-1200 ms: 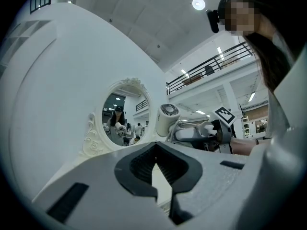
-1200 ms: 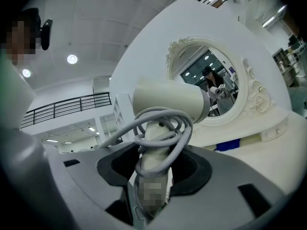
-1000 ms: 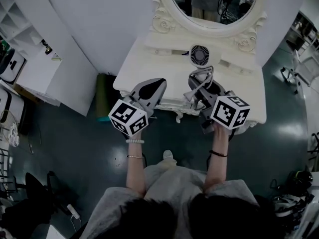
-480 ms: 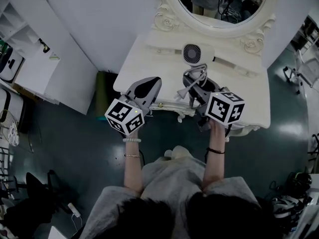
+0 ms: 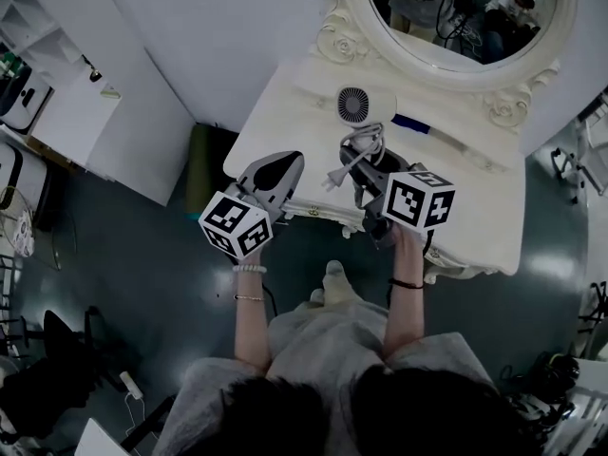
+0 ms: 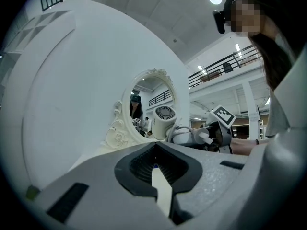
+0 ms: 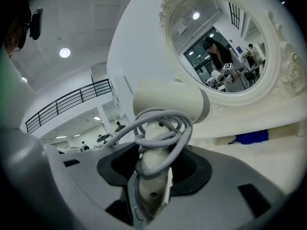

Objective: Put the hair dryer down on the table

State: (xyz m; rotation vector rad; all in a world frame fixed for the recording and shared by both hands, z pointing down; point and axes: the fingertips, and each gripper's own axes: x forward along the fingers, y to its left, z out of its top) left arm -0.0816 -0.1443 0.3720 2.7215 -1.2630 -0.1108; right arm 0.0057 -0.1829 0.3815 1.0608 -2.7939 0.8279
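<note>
A white hair dryer [image 5: 364, 104] with its grey cord [image 5: 356, 152] coiled round the handle is held over the white dressing table [image 5: 456, 198]. My right gripper [image 5: 366, 164] is shut on the handle [image 7: 152, 164], and the barrel [image 7: 168, 102] sits crosswise above the jaws. Whether the dryer touches the tabletop I cannot tell. My left gripper [image 5: 285, 162] hovers at the table's front left edge, shut, with nothing in it [image 6: 154, 147]. From the left gripper view the dryer [image 6: 164, 119] shows to the right, ahead of the mirror.
An oval mirror [image 5: 456, 17] in an ornate white frame stands at the back of the table. A blue object [image 5: 410, 122] lies just right of the dryer's head. A green bin [image 5: 204, 164] stands on the floor left of the table, white shelving [image 5: 57, 112] further left.
Both grippers, with the dryer, have shifted left along the table relative to the mirror and sunk a little. The blue object has come into view beside the dryer's head.
</note>
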